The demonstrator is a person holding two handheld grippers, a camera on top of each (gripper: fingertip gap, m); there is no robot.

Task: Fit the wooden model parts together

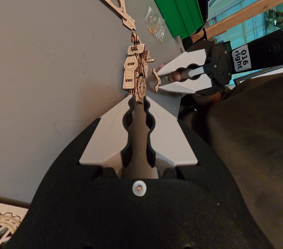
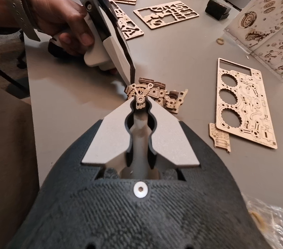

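Pale tan wooden model [image 2: 154, 96] with dark burnt line engraving lies on a plain grey table [image 2: 76, 96]; beside it, a matching tan sheet [image 2: 245, 104].

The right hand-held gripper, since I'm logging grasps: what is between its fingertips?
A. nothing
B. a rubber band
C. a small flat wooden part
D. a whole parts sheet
C: the right hand-held gripper pinches a small wavy-edged wooden part beside the partly built wooden model.

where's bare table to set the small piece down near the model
Bare grey table lies left of the wooden model, below the left claw. It is crowded right of the model, by the punched sheet.
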